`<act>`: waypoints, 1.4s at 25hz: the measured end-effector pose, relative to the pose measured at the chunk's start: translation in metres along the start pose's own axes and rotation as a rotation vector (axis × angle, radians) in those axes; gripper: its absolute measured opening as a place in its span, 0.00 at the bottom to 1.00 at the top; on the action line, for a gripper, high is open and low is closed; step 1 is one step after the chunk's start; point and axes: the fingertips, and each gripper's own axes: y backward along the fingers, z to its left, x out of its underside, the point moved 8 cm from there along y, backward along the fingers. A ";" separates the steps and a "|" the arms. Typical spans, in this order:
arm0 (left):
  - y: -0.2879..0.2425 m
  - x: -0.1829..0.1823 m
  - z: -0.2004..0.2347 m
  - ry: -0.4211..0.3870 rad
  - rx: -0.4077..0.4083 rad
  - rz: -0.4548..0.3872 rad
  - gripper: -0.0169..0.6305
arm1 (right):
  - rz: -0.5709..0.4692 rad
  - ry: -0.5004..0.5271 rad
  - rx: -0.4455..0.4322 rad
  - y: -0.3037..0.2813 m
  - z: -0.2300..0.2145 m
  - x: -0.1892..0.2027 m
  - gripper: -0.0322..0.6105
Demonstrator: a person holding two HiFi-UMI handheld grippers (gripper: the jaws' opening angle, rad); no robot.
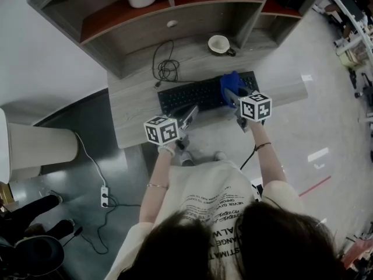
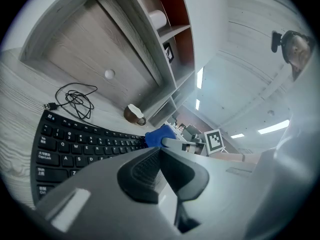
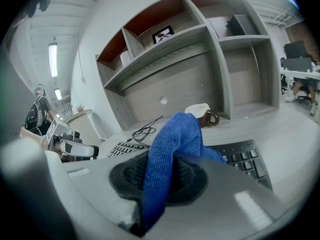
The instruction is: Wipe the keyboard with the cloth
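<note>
Blue cloth (image 3: pixel 175 144): was held clamped between the jaws of the right gripper (image 1: pixel 233 98), bunched up and standing out past the jaw tips.
Cloth's place: was seen over the right part of the keyboard, toward the desk's right end; whether it pressed on the keys could not be told.
Black keyboard (image 1: pixel 192 95): was laid flat along the front edge of the desk, its left half left uncovered.
Grey wood-grain desk (image 1: pixel 131 112): was fitted with a shelf unit along its back edge.
Left gripper (image 2: pixel 160 154): was held at the desk's front edge, just in front of the keyboard's middle; its jaws were closed together with nothing between them.
Right gripper's place: was held above the keyboard's right end, its marker cube turned toward the person.
Cup (image 1: pixel 219 44): was stood near the desk's back edge, well apart from the keyboard.
Black cable (image 1: pixel 166 69): was left coiled on the desk behind the keyboard's left end.
</note>
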 end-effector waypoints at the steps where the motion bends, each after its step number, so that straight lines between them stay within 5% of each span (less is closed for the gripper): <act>1: 0.002 0.000 0.001 0.001 -0.002 0.000 0.02 | 0.001 -0.001 0.000 -0.001 0.002 0.000 0.13; 35: 0.059 -0.004 0.031 0.003 -0.002 0.003 0.02 | -0.006 0.003 0.017 -0.034 0.054 0.003 0.13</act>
